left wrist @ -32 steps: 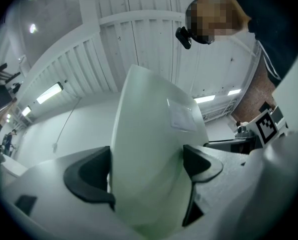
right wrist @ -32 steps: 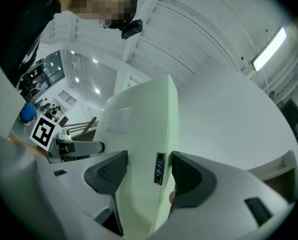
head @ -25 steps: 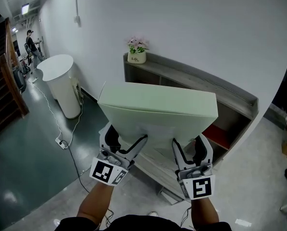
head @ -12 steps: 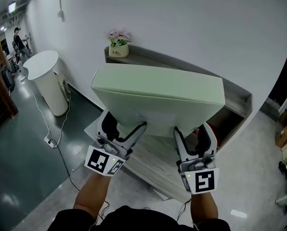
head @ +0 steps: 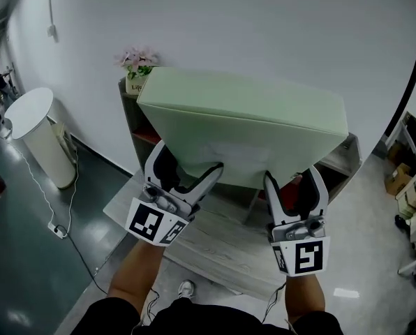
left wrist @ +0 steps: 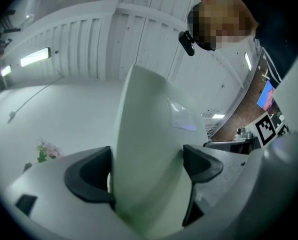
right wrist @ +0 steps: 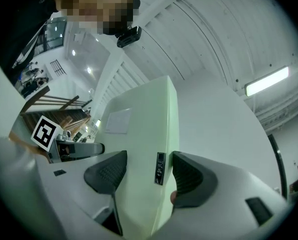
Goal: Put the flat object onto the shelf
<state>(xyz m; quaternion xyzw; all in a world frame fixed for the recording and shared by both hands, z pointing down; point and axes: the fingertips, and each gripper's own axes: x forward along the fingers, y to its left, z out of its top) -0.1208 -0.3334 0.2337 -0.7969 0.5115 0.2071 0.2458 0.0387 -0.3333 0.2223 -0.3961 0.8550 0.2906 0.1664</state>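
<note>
Both left tool and right tool pinch the flat green box by its lower edge; it seems stiff, light, bulky.

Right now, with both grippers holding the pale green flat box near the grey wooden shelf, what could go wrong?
The left gripper and right gripper clamp the pale green flat box only near its bottom edge, so it may tip or slip. It hides much of the grey wooden shelf, making placement partly blind. Its left corner could knock the small pot of pink flowers.
</note>
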